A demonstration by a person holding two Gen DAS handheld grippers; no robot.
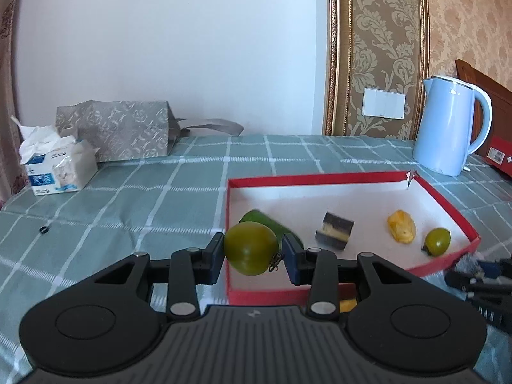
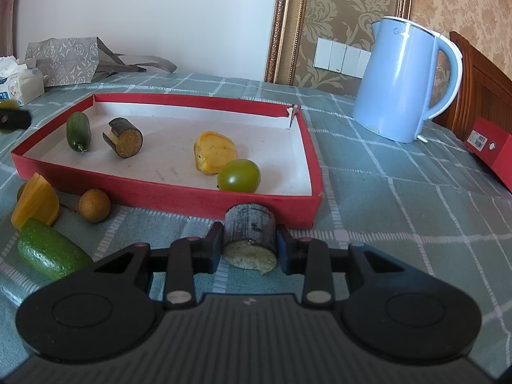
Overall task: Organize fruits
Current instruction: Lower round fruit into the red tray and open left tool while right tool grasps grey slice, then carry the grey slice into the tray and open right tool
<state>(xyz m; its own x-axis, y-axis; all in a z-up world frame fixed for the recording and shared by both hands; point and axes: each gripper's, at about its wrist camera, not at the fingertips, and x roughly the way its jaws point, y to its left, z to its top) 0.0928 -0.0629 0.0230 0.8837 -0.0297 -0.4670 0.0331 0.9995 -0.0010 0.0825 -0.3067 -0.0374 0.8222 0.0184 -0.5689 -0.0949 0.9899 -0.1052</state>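
My left gripper (image 1: 252,257) is shut on a green tomato (image 1: 250,248) and holds it over the near left corner of the red box (image 1: 320,179). My right gripper (image 2: 248,249) is shut on a dark eggplant chunk (image 2: 249,240) just in front of the red box (image 2: 166,195). Inside the box lie a small cucumber (image 2: 78,131), an eggplant chunk (image 2: 125,138), a yellow fruit piece (image 2: 215,152) and a second green tomato (image 2: 239,176). On the cloth left of my right gripper lie a yellow wedge (image 2: 36,204), a brown round fruit (image 2: 94,205) and a green avocado (image 2: 51,252).
A light blue kettle (image 2: 406,80) stands behind the box on the right. A red carton (image 2: 489,150) lies at the far right. A tissue pack (image 1: 57,166) and a grey patterned bag (image 1: 115,131) sit at the back left by the wall.
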